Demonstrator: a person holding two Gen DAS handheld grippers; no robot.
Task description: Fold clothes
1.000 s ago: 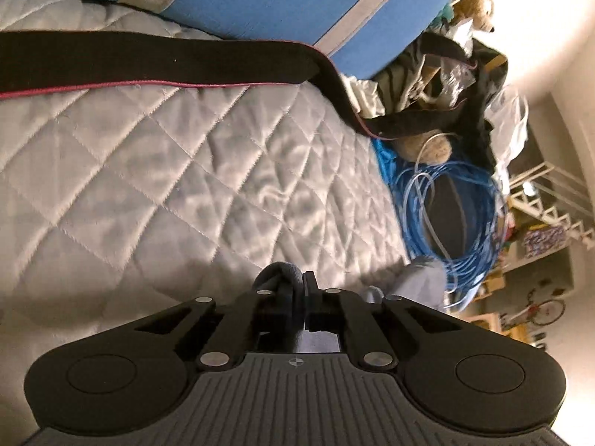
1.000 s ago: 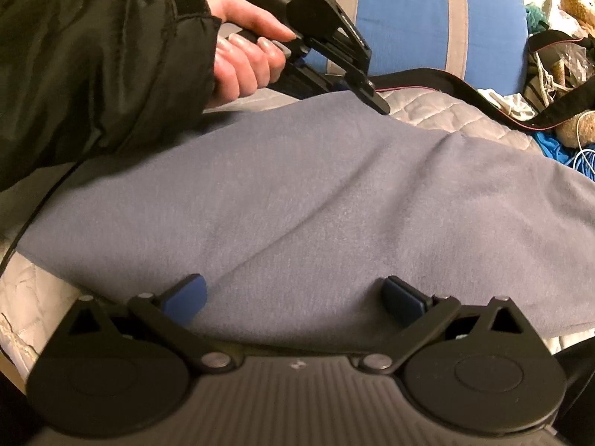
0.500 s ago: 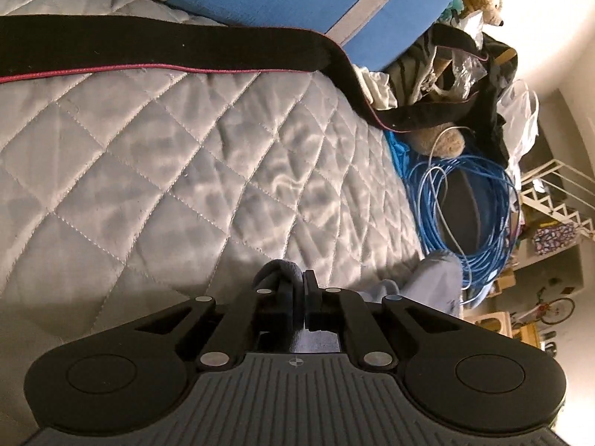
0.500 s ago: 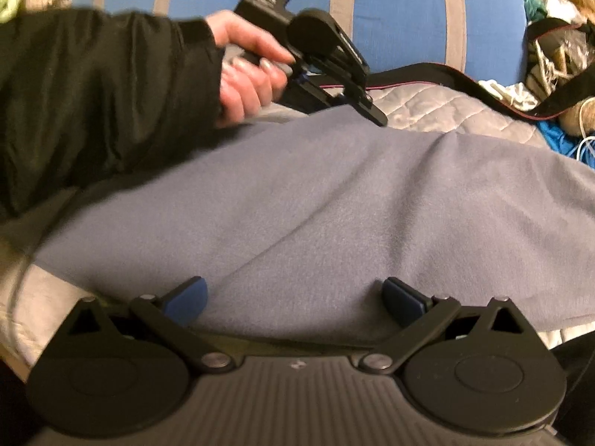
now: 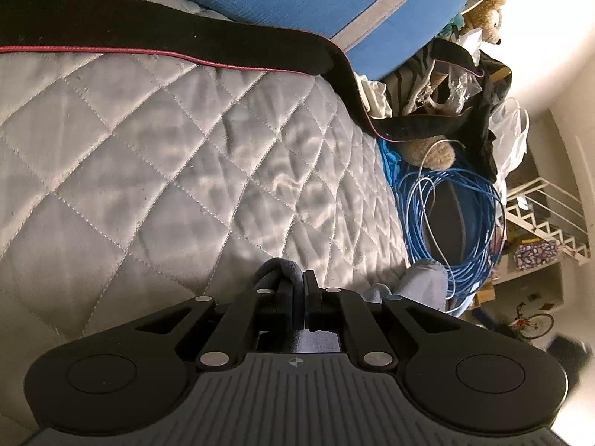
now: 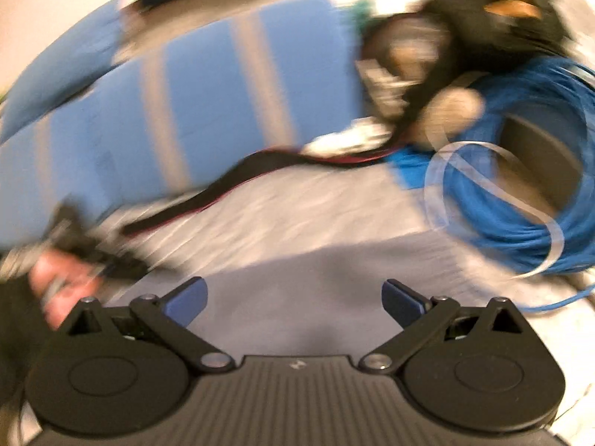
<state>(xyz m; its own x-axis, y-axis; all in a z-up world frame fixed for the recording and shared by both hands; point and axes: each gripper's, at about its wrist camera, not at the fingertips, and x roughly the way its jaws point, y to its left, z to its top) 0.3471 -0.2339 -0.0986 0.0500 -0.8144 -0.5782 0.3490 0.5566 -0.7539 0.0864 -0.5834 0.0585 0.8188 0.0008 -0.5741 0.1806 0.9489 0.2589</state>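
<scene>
- Left wrist view: left gripper (image 5: 297,290) jaws pressed together on a bunched edge of the grey-blue garment (image 5: 277,271); more of that cloth shows just right of the fingers, at the bed's edge.
- Quilted grey bedspread (image 5: 156,171) fills the view ahead of the gripper; a black strap with a red edge (image 5: 160,35) lies across it at the far side, beside a blue cushion with grey stripes (image 5: 319,3).
- Off the bed to the right: coil of blue cable (image 5: 457,223), plush toy (image 5: 487,11), pile of clutter.
- Right wrist view: heavily motion-blurred. Right gripper (image 6: 293,297) jaws wide apart, nothing between the blue pads (image 6: 186,299); the garment lies flat on the bed just below and ahead of them.
- Person's hand (image 6: 55,282) at left edge, blurred; it grips the left gripper.
</scene>
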